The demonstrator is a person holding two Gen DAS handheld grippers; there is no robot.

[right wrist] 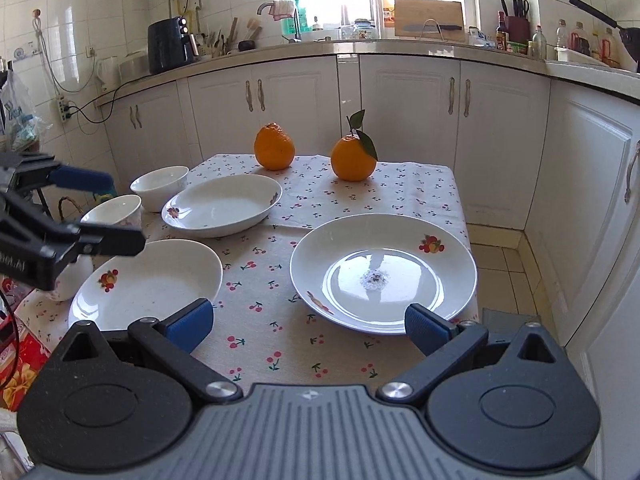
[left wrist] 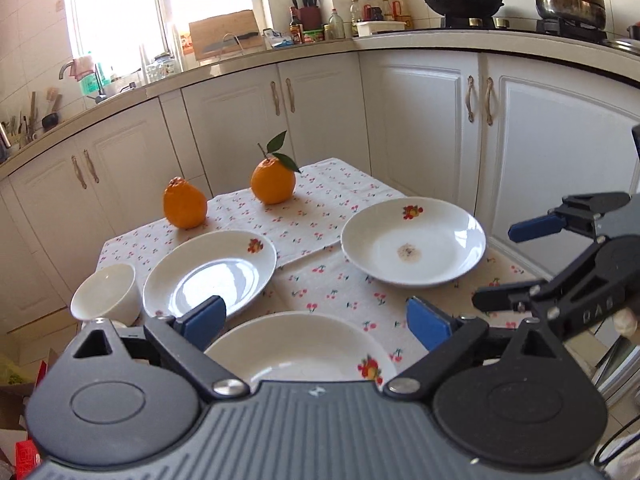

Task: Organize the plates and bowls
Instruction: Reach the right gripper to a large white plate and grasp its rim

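Observation:
Three white plates with fruit prints lie on the cherry-print tablecloth [right wrist: 276,340]. The near left plate [left wrist: 296,352] [right wrist: 148,284] lies under my left gripper [left wrist: 316,322] [right wrist: 100,208], whose blue pads stand wide apart with nothing gripped. My right gripper [right wrist: 308,326] [left wrist: 512,264] is open too and hovers over the front edge of the cloth, its right pad above the rim of the stained plate [right wrist: 384,274] [left wrist: 414,242]. The third plate [right wrist: 222,206] [left wrist: 210,272] sits further back. Two white bowls [right wrist: 160,186] [right wrist: 114,210] stand at the table's left edge.
Two oranges [right wrist: 275,147] [right wrist: 353,159], one with a leafy stem, stand at the back of the table. White kitchen cabinets [right wrist: 400,96] run close behind and to the right. A tiled floor [right wrist: 500,264] shows on the right, and boxes [right wrist: 16,364] sit low on the left.

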